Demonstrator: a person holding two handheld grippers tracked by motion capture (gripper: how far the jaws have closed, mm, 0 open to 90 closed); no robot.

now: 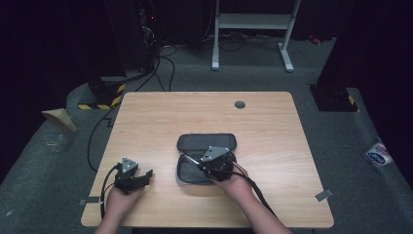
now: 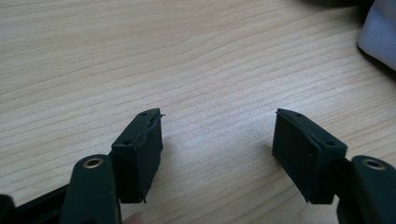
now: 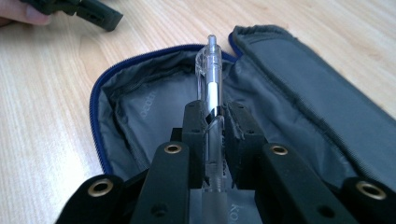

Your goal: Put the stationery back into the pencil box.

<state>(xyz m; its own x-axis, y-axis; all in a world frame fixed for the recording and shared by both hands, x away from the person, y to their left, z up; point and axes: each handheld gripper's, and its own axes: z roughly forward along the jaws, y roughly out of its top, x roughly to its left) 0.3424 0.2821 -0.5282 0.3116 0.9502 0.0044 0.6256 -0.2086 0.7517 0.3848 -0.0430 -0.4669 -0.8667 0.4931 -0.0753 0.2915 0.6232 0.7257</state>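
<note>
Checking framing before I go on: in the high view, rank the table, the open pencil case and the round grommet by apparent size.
1. Table
2. Pencil case
3. Grommet, far back, yet plainly smallest

- A wooden table takes the centre of the frame, with a small grey round cap near its far edge
- A white metal frame stands at the upper centre
- Black cables lie on the grey floor at the upper left
- A blue and white packet lies at the right edge
- Yellow and black striped tape is at the left
</note>
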